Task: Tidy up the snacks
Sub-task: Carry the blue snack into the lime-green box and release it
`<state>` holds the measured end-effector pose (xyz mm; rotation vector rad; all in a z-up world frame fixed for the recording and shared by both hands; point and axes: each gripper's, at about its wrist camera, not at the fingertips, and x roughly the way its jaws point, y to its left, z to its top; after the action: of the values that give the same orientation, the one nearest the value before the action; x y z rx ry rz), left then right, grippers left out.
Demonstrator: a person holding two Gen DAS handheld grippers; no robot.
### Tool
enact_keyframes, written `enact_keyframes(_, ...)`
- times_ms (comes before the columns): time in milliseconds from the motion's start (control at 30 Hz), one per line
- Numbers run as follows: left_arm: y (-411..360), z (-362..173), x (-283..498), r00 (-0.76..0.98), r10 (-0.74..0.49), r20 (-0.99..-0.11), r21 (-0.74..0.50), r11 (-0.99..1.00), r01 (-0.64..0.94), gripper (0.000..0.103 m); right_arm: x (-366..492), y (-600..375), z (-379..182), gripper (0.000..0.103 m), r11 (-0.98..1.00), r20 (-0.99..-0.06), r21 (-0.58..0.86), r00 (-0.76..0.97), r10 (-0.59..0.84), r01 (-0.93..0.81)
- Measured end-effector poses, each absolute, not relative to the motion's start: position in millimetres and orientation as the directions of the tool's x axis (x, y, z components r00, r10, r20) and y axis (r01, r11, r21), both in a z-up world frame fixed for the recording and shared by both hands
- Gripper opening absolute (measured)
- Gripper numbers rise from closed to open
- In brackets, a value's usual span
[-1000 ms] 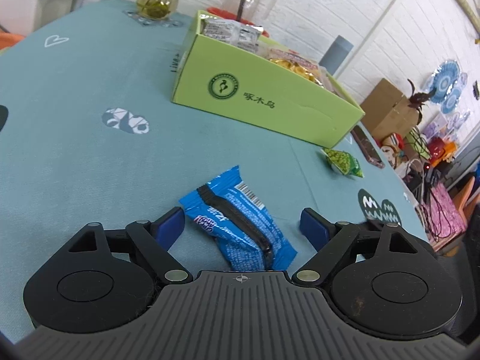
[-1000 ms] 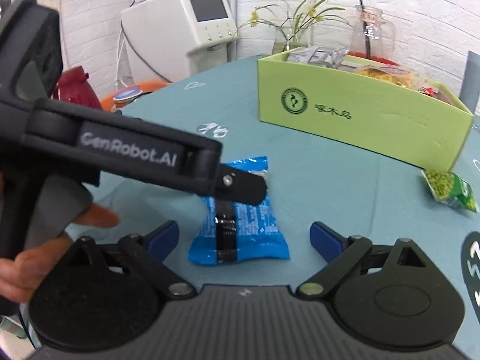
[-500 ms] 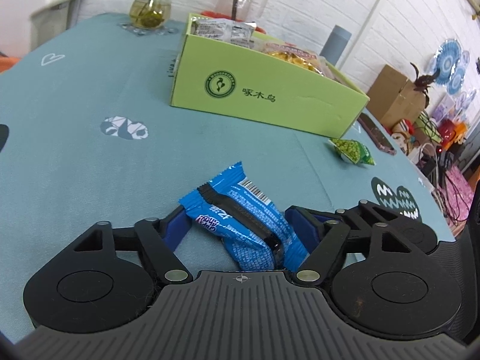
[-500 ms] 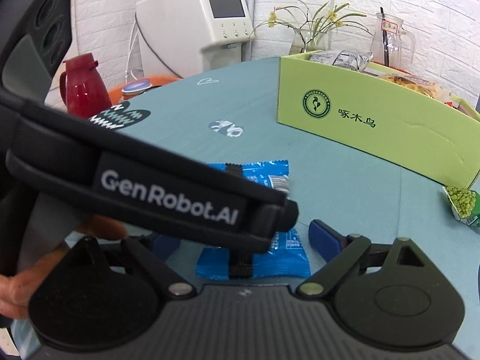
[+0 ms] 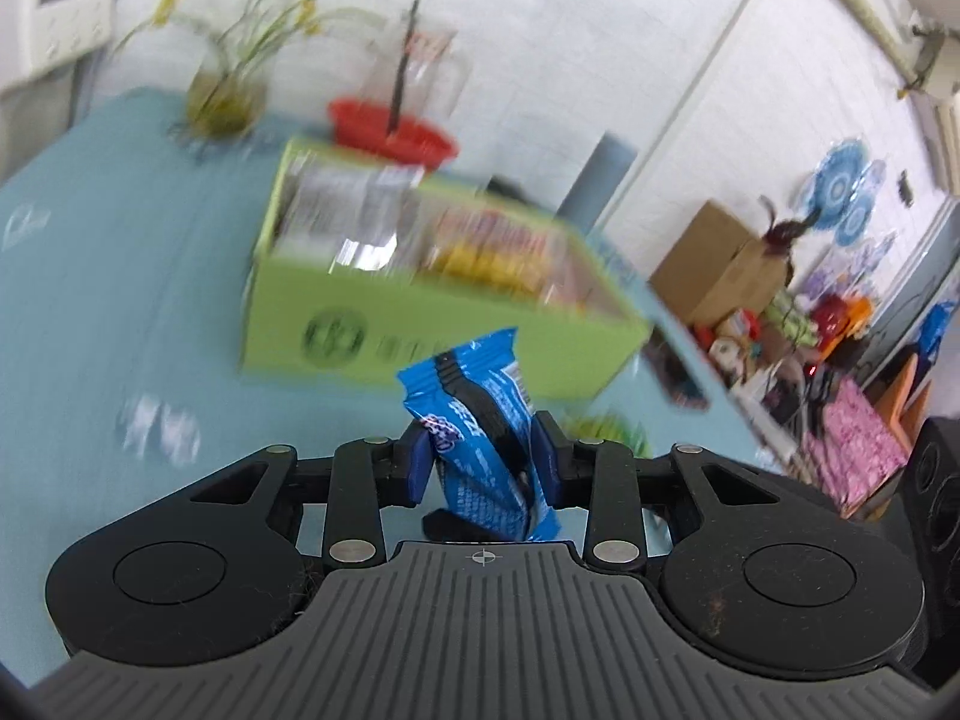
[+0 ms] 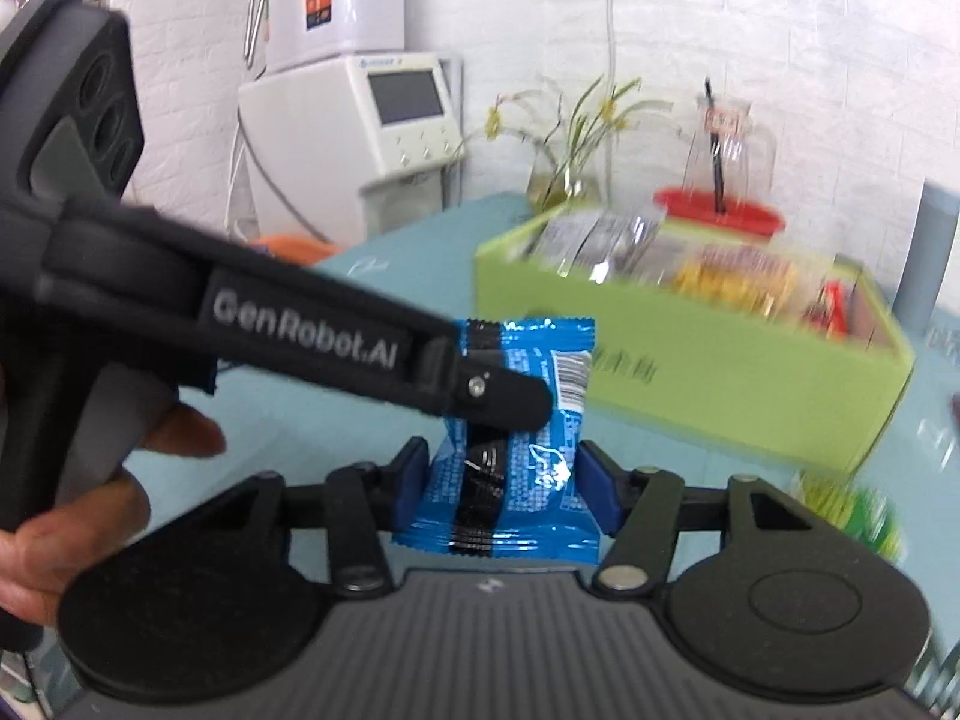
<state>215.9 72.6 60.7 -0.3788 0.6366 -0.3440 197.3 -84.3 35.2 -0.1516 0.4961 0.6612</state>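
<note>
The step in hand looks like the carry: both grippers' fingers pinch one blue snack packet [image 5: 483, 420], clear of the teal desk [image 5: 108, 312], the left gripper [image 5: 480, 459] clamped across its narrow edge while the right gripper [image 6: 503, 483] is closing on its flat sides. Next, I judge, it must travel ahead of the fingers to the green box [image 6: 690, 360] of snacks and be let go inside. The packet is glossy blue foil with a black stripe, crimped ends and a barcode, standing upright between the pads.
</note>
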Motion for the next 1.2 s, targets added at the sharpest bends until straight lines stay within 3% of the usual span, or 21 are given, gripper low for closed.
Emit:
enact_keyframes(167, 58, 100, 291, 0.767, -0.456, -0.452, -0.424, 0.866, 0.265, 0.009, 275, -79, 67, 0.064, 0.765, -0.468, 0.036, 0.666, 0.581, -0.642)
enact_keyframes(400, 53, 72, 388, 0.748, -0.396, -0.533, -0.382, 0.901, 0.205, 0.005, 374, -65, 52, 0.063, 0.788, -0.554, 0.011, 0.653, 0.517, -0.615)
enact_keyframes(567, 64, 55, 395, 0.756, -0.392, -0.524, -0.373, 0.904, 0.211, 0.023, 388, -64, 37, 0.079, 0.789, -0.542, -0.005, 0.665, 0.514, -0.614)
enact_keyframes(667, 64, 57, 392, 0.769, -0.397, -0.501, -0.378, 0.9, 0.219, 0.048, 389, -63, 35, 0.1, 0.795, -0.535, -0.028, 0.681, 0.5, -0.605)
enact_keyframes(800, 62, 71, 381, 0.815, -0.358, -0.455, -0.34, 0.916, 0.213, 0.069, 383, -71, 44, 0.101, 0.803, -0.517, 0.0, 0.688, 0.51, -0.596)
enact_keyframes(1067, 59, 93, 339, 0.843, -0.352, -0.407, -0.323, 0.919, 0.228, 0.076, 331, -129, 80, 0.102, 0.831, -0.397, 0.033, 0.756, 0.521, -0.555)
enact_keyframes(1200, 52, 86, 299, 0.829, -0.363, -0.426, -0.319, 0.917, 0.238, 0.082, 289, -173, 67, 0.103, 0.851, -0.411, 0.031, 0.77, 0.489, -0.524)
